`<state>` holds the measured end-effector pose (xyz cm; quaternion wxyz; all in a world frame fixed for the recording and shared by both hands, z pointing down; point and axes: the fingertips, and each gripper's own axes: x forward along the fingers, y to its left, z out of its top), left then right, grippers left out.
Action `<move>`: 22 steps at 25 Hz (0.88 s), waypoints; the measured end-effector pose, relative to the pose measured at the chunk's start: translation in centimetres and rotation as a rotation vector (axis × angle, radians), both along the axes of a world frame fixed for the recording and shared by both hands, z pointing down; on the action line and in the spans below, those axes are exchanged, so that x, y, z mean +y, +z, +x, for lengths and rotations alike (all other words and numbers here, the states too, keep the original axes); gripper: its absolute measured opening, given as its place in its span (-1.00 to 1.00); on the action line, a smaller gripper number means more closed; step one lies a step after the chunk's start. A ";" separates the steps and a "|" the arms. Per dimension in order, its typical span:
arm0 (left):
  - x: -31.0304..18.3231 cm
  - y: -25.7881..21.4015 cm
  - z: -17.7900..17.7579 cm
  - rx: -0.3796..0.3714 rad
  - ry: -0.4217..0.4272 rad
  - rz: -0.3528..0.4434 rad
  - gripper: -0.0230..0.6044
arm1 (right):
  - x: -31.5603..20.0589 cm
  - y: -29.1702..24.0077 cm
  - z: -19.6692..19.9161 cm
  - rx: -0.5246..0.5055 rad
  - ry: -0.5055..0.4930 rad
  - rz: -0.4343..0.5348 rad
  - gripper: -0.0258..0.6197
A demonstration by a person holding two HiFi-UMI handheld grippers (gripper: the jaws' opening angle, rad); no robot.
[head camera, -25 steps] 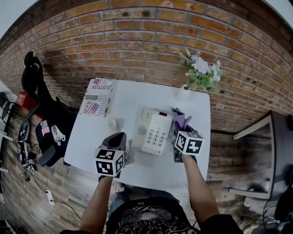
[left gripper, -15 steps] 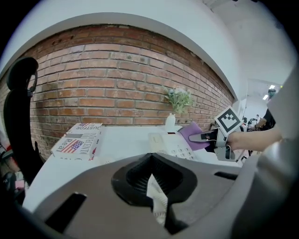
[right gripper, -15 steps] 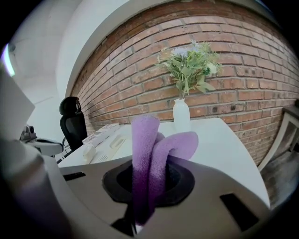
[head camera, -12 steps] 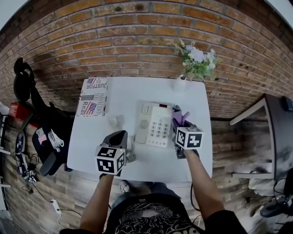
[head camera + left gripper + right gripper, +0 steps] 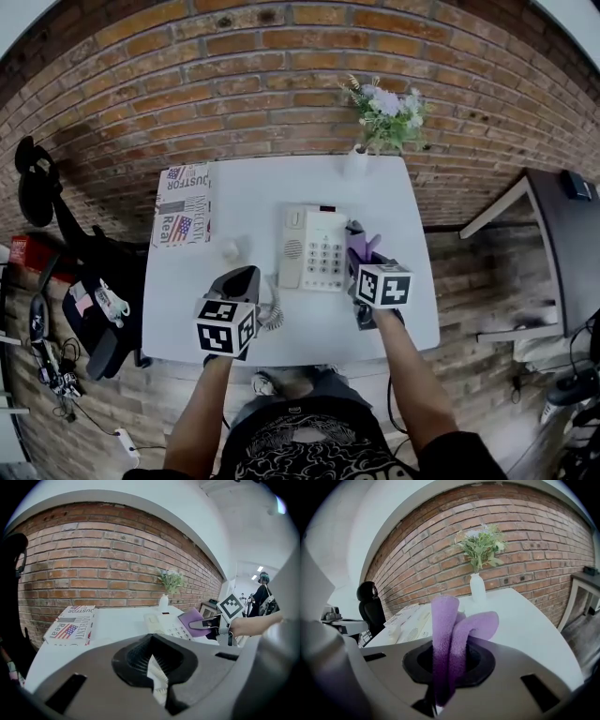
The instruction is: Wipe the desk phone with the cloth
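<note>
The white desk phone (image 5: 319, 247) lies mid-table, its cradle side bare. My left gripper (image 5: 244, 278) sits at the phone's near left, shut on a white piece (image 5: 157, 679) that looks like the handset. The coiled cord (image 5: 272, 315) runs from the gripper toward the phone. My right gripper (image 5: 360, 251) is at the phone's right edge, shut on a purple cloth (image 5: 367, 249). The cloth (image 5: 446, 630) sticks up out of the jaws in two folds. The left gripper view shows the phone (image 5: 165, 622) with the cloth (image 5: 198, 618) beside it.
A white vase of flowers (image 5: 356, 161) stands at the table's far edge before the brick wall. A flag-printed box (image 5: 183, 214) lies at the far left, with a small white object (image 5: 231, 250) nearer the phone. A black chair (image 5: 98, 286) is left of the table and a dark desk (image 5: 562, 244) right.
Both grippers keep their holds. The right gripper with the cloth stays along the phone's right edge. The head view has shifted, so the table sits squarer in frame.
</note>
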<state>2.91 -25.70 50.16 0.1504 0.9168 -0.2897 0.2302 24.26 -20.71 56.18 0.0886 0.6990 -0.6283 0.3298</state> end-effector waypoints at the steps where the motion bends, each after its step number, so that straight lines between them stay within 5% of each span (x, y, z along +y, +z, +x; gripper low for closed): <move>1: 0.1 0.0 -0.1 0.001 0.009 0.000 -0.91 | 0.3 0.1 -0.2 -0.004 0.008 0.000 -0.77; 22: 1.7 -0.5 -2.2 0.040 0.155 0.007 -0.91 | 6.7 1.3 -4.8 -0.102 0.185 0.003 -0.77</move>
